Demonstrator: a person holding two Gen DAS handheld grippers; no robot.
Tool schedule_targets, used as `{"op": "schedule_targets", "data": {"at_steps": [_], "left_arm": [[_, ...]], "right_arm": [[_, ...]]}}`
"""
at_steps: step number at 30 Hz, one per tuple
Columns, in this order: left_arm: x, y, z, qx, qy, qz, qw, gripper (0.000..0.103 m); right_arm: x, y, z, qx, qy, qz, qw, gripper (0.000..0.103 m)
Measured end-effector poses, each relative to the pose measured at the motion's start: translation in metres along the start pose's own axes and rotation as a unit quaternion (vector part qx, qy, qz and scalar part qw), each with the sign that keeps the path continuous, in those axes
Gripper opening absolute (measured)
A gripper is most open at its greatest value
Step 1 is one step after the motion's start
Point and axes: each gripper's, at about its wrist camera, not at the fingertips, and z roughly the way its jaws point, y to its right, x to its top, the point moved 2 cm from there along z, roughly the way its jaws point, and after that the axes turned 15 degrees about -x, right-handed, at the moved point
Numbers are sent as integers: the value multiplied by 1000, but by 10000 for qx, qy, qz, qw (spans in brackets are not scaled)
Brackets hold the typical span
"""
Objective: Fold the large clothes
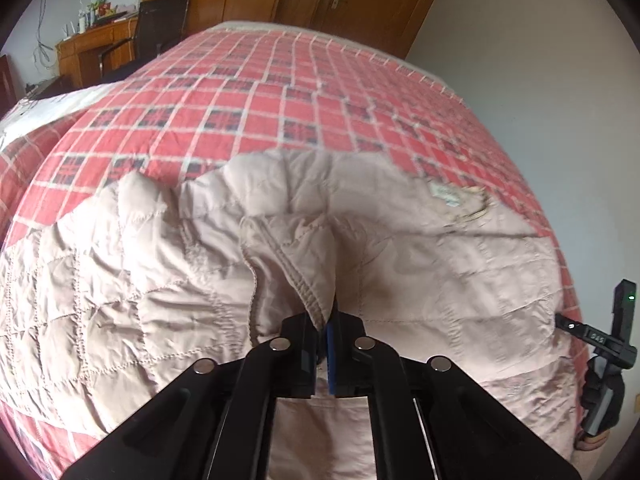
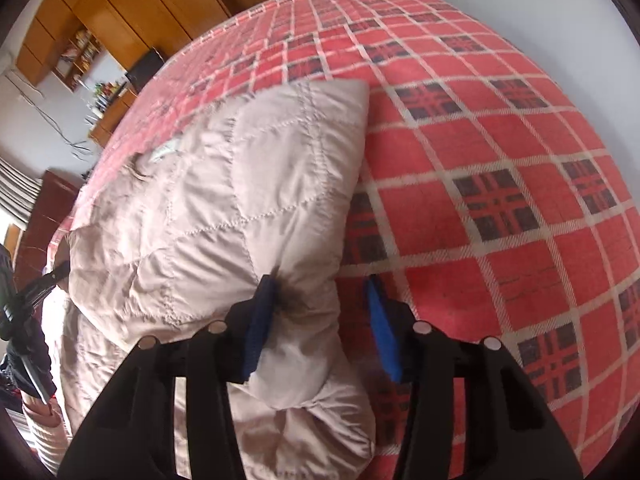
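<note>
My left claw (image 1: pixel 326 320) low, clamped on the jacket (image 1: pixel 200 264) hem; right claw (image 2: pixel 320 312) apart astride its corner, blanket (image 2: pixel 500 160) beyond.

Jacket (image 1: pixel 280 264) lies on bed (image 1: pixel 304 92), near edge.

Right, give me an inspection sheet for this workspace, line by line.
Surface: bed with red plaid blanket.
Job's things: beige quilted jacket spread on the blanket, partly folded.
Clutter: nothing seen on the blanket.
Grippers: left hand-held gripper shut on a jacket edge; right hand-held gripper open, jacket fabric between its fingers.
Cables: wires on the far wall.
Surroundings: wooden wardrobe, desk, chair.
</note>
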Motion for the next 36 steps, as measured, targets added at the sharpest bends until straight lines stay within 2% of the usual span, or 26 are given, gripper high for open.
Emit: {"op": "schedule_targets", "data": {"at_steps": [3,6,8,9,11,14,16,17,18,19,21,23,25,27,29,30,33,36], "left_arm": [[-6,-17,13,-191,-200,-269,9993,6],[-8,-22,-3,-502,-129,-501,9974,14],[-6,-25,-25,-859,-10,-666,9941,36],[-5,-25,-35,-967,56,-661,9931,40],[-6,-22,-45,-921,43,-537,9943,50],[-8,-13,-40,-791,-176,-365,9960,58],[-7,-11,-28,-637,-304,-355,9969,55],[-7,-9,-23,-611,-309,-393,9969,44],[-6,-9,-19,-603,-268,-430,9969,28],[-4,-7,-16,-622,-230,-454,9968,6],[-1,-6,-18,-796,-74,-493,9956,4],[3,2,-34,-956,289,-178,9948,3],[3,3,-47,-805,425,89,9958,3],[3,-13,-40,-511,144,-27,9986,3],[-2,-34,-24,-511,-320,-309,9977,5],[-6,-43,-21,-560,-403,-473,9965,6],[-8,-41,-38,-653,-94,-549,9963,9],[0,-15,-66,-661,449,-305,9963,9]], "right_arm": [[-1,-6,-1,-228,96,-142,9996,46],[-2,-9,-8,-325,148,-202,9992,45],[1,-5,-23,-274,207,-103,9994,46],[2,-5,-32,-281,308,-92,9991,46],[4,-13,-52,-289,478,-159,9983,47],[6,-37,-68,52,481,-464,9977,48],[7,-56,-68,216,344,-707,9967,48],[6,-67,-63,232,257,-826,9960,48],[5,-75,-57,182,176,-907,9956,48],[4,-79,-52,133,115,-941,9954,48],[3,-85,-35,66,-95,-974,9952,48],[-2,-85,-25,48,-219,-973,9950,49],[-7,-86,-16,-4,-240,-1009,9946,49],[-9,-85,-11,0,-236,-1023,9945,49],[-11,-87,-11,-22,-233,-1086,9938,49],[-11,-87,-12,-24,-247,-1108,9935,49],[-8,-84,-20,51,-313,-1115,9933,49],[-1,-85,-35,193,-282,-1098,9934,49]]}}
